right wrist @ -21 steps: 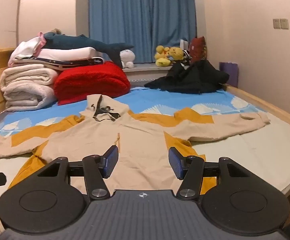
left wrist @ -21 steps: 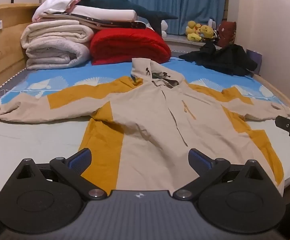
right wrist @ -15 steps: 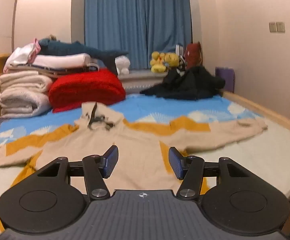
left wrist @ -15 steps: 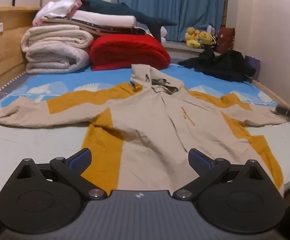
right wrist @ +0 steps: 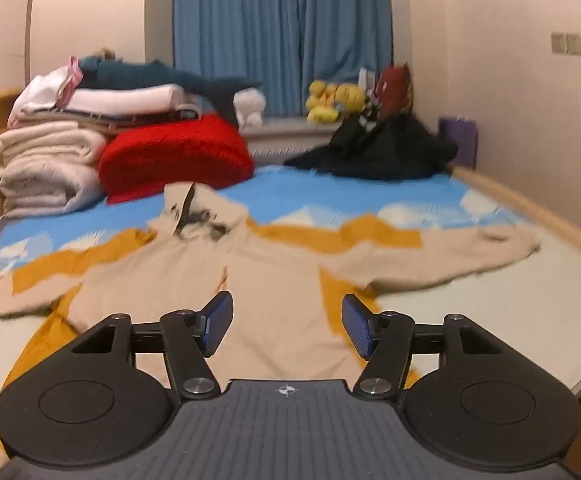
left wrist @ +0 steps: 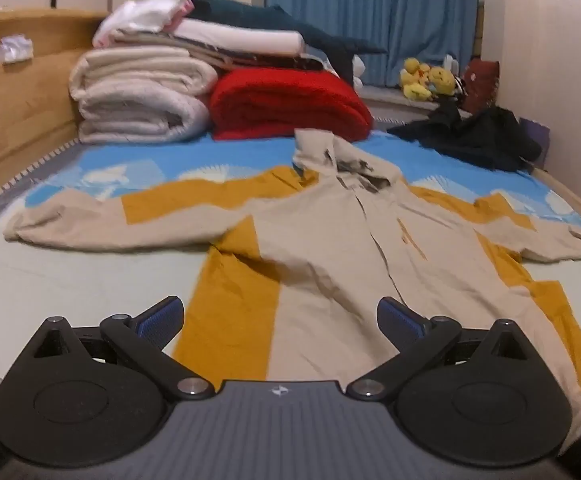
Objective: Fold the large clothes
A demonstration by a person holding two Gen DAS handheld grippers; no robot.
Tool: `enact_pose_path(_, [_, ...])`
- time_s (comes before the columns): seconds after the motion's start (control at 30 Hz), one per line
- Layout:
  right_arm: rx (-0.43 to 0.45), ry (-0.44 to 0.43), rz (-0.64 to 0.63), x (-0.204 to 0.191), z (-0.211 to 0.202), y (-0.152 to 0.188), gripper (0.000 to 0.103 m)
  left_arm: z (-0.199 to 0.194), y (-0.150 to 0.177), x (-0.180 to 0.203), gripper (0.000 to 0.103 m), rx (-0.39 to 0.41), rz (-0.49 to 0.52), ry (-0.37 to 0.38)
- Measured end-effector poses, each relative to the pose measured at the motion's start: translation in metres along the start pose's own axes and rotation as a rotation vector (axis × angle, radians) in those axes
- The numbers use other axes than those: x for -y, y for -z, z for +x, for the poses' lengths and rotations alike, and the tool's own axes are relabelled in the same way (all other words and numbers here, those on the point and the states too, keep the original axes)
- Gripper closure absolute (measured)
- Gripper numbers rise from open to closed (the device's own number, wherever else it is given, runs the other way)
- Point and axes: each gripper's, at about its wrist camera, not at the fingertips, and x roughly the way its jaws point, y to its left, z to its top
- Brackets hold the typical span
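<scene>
A beige hooded jacket (left wrist: 330, 248) with mustard-yellow panels lies flat on the bed, front up, both sleeves spread wide and its hood toward the far end. In the right wrist view the same jacket (right wrist: 274, 280) fills the middle. My left gripper (left wrist: 280, 316) hovers above the jacket's near hem, open wide, with nothing between its blue pads. My right gripper (right wrist: 286, 322) is open too, over the lower body of the jacket, and holds nothing. A dark tip of the right gripper shows at the right edge of the left wrist view, by the sleeve end.
Folded white quilts (left wrist: 138, 96) and a red blanket (left wrist: 286, 104) are stacked at the far left of the bed. A black garment (right wrist: 378, 152) lies at the far right. Plush toys (right wrist: 330, 102) sit on the sill by blue curtains. A wooden bed rail (right wrist: 538, 216) runs along the right.
Both cameras have moved a little, and the jacket sits differently in both views. In the left wrist view the right gripper's tip has moved up toward the sleeve end. Both grippers stay open.
</scene>
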Motion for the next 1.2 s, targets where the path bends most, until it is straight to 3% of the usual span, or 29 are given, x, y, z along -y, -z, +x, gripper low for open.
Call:
enact_pose_path(0.47, [-0.102, -0.026, -0.005, 0.001, 0.019, 0.016, 0.041, 0.011, 0.010, 0.011, 0.000, -0.064, 0.044, 0.025])
enact_pose_path(1.2, [-0.143, -0.052, -0.065, -0.010, 0.023, 0.020, 0.041, 0.018, 0.011, 0.009, 0.000, -0.087, 0.028, 0.025])
